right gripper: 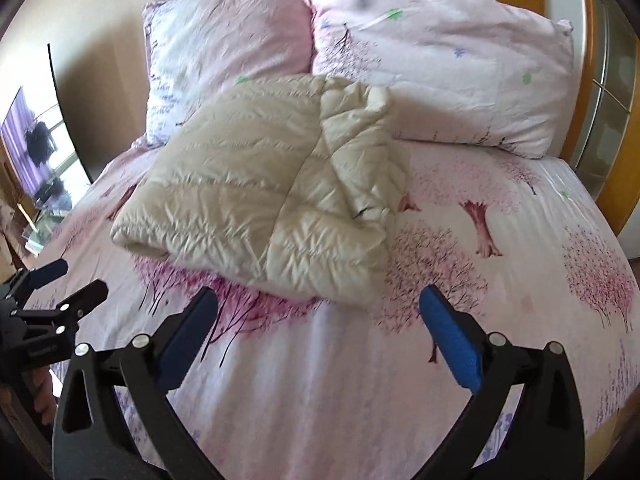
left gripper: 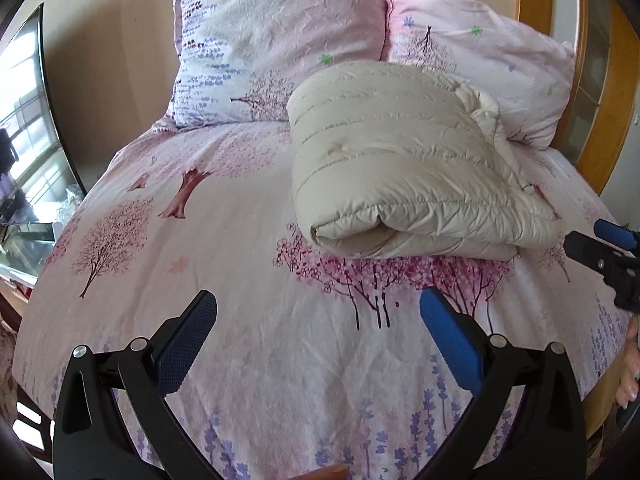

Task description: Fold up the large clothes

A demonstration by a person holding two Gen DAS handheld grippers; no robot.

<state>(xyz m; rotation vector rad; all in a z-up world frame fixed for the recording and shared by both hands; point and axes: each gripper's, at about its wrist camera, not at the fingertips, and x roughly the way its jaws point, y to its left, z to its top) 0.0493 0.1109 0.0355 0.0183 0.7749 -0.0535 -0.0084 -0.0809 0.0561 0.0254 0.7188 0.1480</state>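
Plainly the folded cream puffer jacket [left gripper: 404,160] on the bed [left gripper: 240,360] looks light, soft and slippery. Best gripped at its thick rolled edge nearest the grippers, where the layers stack. Left gripper [left gripper: 318,340] and right gripper [right gripper: 319,338] both gape wide, holding nothing.

A bed [left gripper: 240,360] fills both views, covered by a pink sheet printed with blossoming trees and purple lavender. Two matching pillows [left gripper: 280,40] [left gripper: 480,64] lean side by side at its head against a beige wall [left gripper: 112,40]. A wooden headboard frame [left gripper: 616,120] edges the right. A mirror [left gripper: 24,128] reflects windows at left.
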